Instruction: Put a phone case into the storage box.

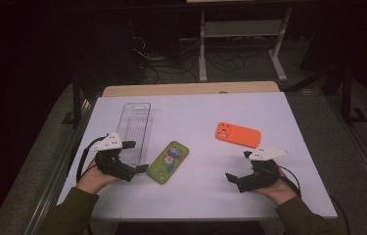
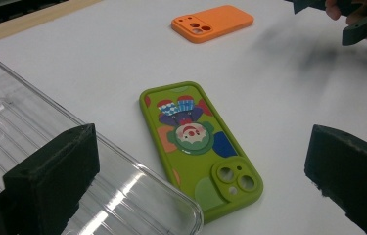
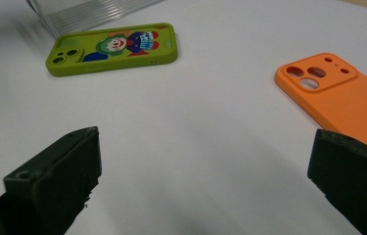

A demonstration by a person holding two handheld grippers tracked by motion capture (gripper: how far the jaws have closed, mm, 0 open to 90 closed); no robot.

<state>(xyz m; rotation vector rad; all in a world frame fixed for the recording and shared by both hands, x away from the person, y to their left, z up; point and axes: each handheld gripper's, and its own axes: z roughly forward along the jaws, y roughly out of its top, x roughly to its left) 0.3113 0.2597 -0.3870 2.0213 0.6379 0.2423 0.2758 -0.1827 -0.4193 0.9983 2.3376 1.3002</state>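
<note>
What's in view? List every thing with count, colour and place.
green case: one, green with a clown picture, table middle, beside the tray.
orange case: one, orange, right of middle, camera holes up.
tray: one, clear plastic, left of the green case.
table: one, white top.
shelf frame: one, white, on the floor behind.
left tongs: one, black, open, by the tray's near end.
right tongs: one, black, open, near the orange case.
</note>
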